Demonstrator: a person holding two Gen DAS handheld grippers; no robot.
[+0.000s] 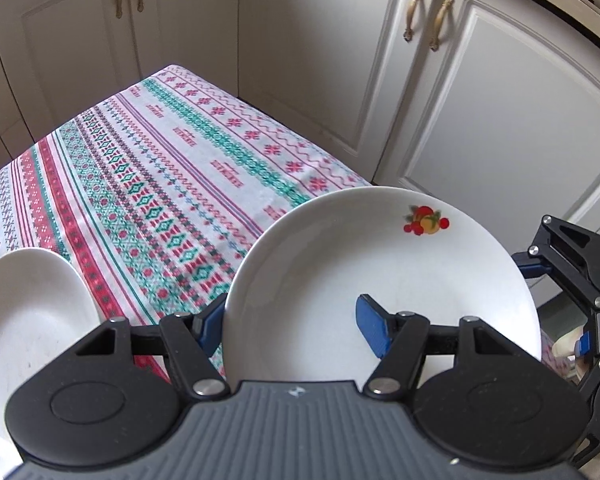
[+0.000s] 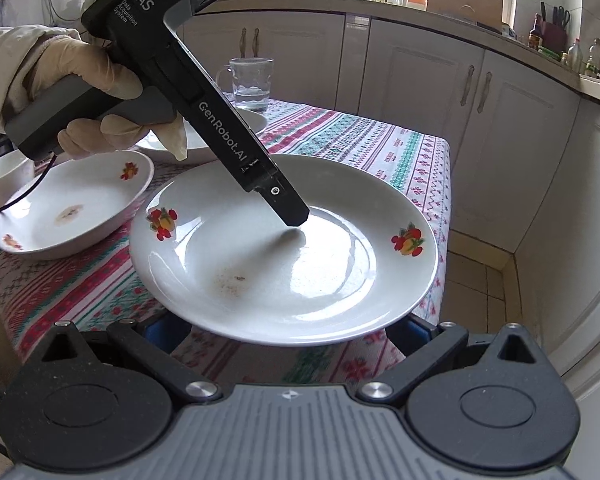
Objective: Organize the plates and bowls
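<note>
Fruit-decal plate (image 2: 280, 272) gripped at the lower centre of the right wrist view, ready to be stacked.
It sits at the tabletop's (image 1: 160, 168) near right corner, its near rim overhanging the edge; I cannot tell whether it has left the cloth. The left gripper (image 1: 290, 320) is closed on it, one of its fingers (image 1: 374, 330) over the well and the other under the rim. The right gripper (image 2: 292, 332) has its fingers spread wide with the tips hidden under the near rim; it seems to support, not pinch. The step looks like collecting this plate. A matching stained plate (image 2: 72, 204) lies at centre left, so the next move probably calls for carrying this one level and setting it down there.
</note>
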